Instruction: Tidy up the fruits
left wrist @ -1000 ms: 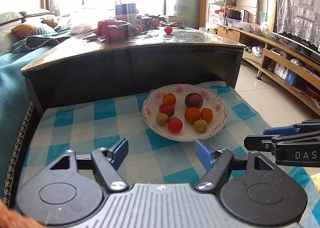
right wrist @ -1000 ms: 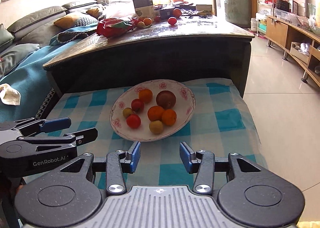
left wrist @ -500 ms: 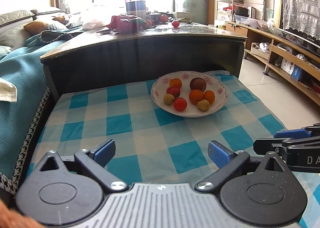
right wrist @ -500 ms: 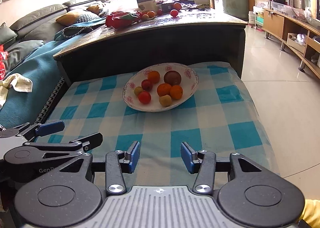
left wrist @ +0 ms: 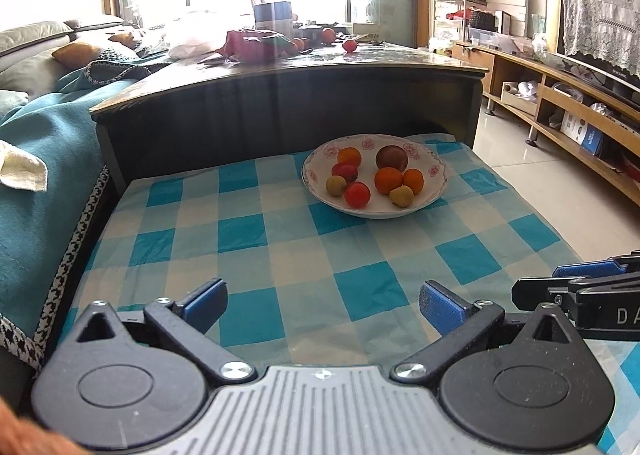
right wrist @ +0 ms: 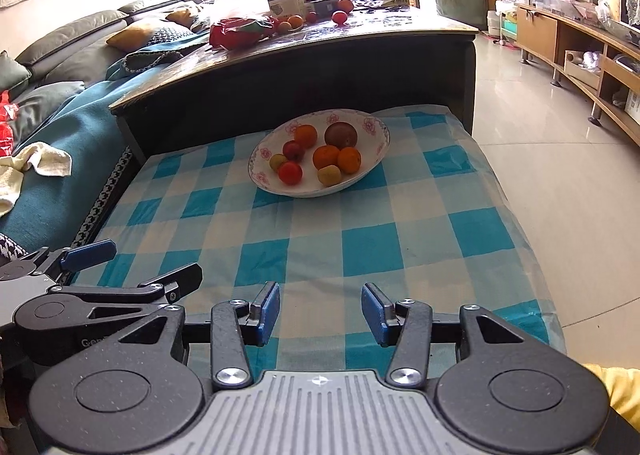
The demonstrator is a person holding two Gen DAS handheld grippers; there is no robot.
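Observation:
A white floral plate (left wrist: pixel 434 197) (right wrist: pixel 376 135) sits at the far side of a blue checked cloth (left wrist: pixel 280 247) (right wrist: pixel 360 239). It holds several small fruits: oranges (left wrist: pixel 388 180), red ones (left wrist: pixel 357 194), yellow-green ones (left wrist: pixel 401 196) and a dark brown one (left wrist: pixel 391 157) (right wrist: pixel 340 135). My left gripper (left wrist: pixel 323 301) is open and empty, low over the near cloth, well short of the plate. My right gripper (right wrist: pixel 320 309) is open and empty, also near the front edge. Each gripper shows at the side of the other's view.
A dark wooden table (left wrist: pixel 280 71) stands right behind the plate, with more fruit, a red bag (right wrist: pixel 240 29) and boxes on top. A teal-covered sofa (left wrist: pixel 36 159) lies to the left. Tiled floor (right wrist: pixel 560 127) and wooden shelving (left wrist: pixel 580 107) are to the right.
Both grippers have pulled back from the plate toward the near edge of the cloth. The left gripper's jaws have opened wider. The fruits have not moved.

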